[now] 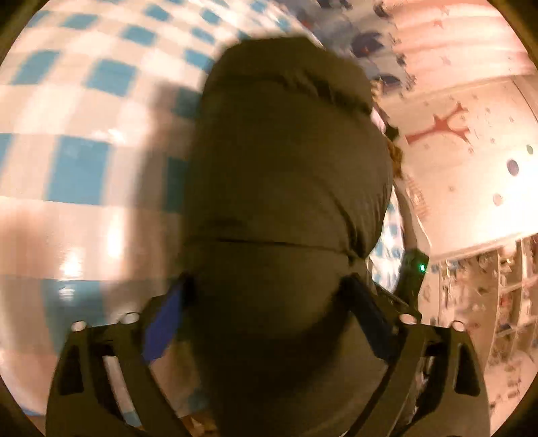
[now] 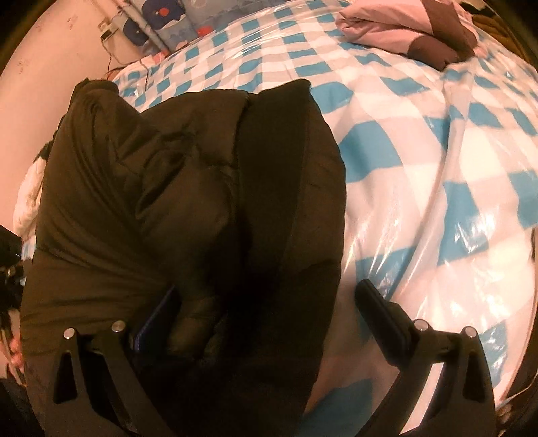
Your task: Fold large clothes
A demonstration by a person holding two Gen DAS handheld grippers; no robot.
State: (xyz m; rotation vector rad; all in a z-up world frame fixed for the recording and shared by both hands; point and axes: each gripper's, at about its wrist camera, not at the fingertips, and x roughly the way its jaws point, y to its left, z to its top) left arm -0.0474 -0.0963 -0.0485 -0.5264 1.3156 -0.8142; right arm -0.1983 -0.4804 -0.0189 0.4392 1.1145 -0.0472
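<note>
From the left wrist, the left tongs (image 1: 269,302) are clenched on a bulging fold of a dark olive quilted puffer jacket (image 1: 285,161) above a blue-and-white checked, plastic-covered bed (image 1: 84,134), while from the right wrist the right tongs (image 2: 265,309) stand released, jacket bunched against one finger.

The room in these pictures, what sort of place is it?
Most likely a bedroom at home. A bed with a blue-and-white checked cover under clear plastic fills the view, folded pink clothes lie at its far end, and crowded shelves stand by a wall. Both grippers are at a dark puffy jacket.
</note>
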